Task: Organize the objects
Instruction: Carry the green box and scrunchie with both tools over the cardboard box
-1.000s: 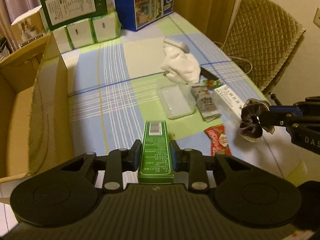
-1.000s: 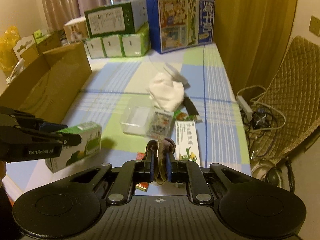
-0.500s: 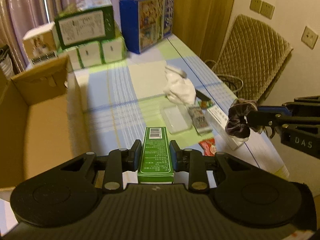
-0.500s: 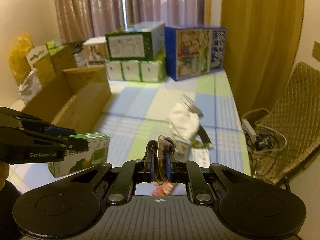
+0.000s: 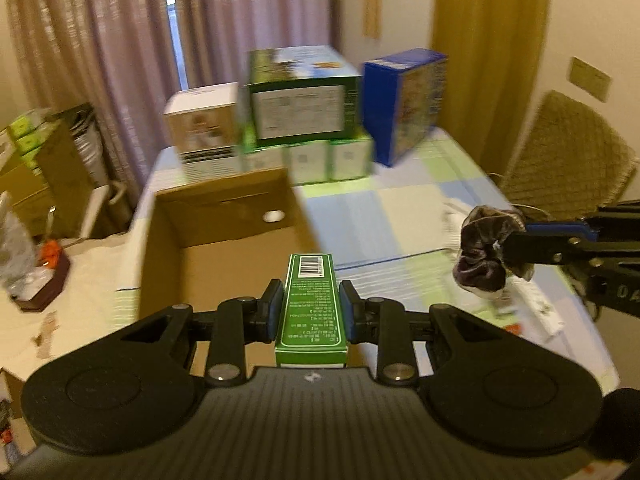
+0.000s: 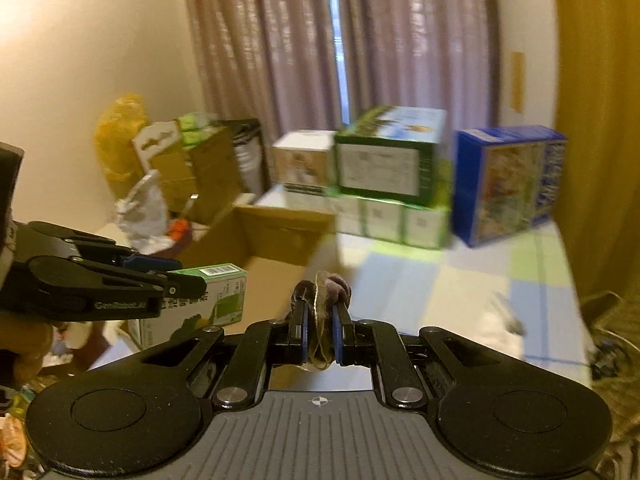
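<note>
On left gripper [image 6: 176,280]: "GenRobot.AI", clamping green carton [image 6: 208,300].

- The green carton [image 5: 312,304] is printed card with a smooth, slightly glossy face; it sits between the matt black plastic fingers of the left gripper [image 5: 311,307], whose pads [image 5: 275,307] look like blue rubber.
- The scrunchie [image 5: 486,256] is dark velvety cloth with a soft sheen, pinched in the right gripper [image 6: 320,326], also matt black plastic with shiny metal rivets.
- The cardboard box [image 5: 224,232], just behind the green carton, is plain brown corrugated card, matt and dull.
- The tablecloth [image 5: 400,208], right of the cardboard box, is smooth checked cloth.
- The chair [image 5: 568,156] has a quilted fabric cover.
- The curtains [image 6: 344,40] are thin cloth with a faint shine.
</note>
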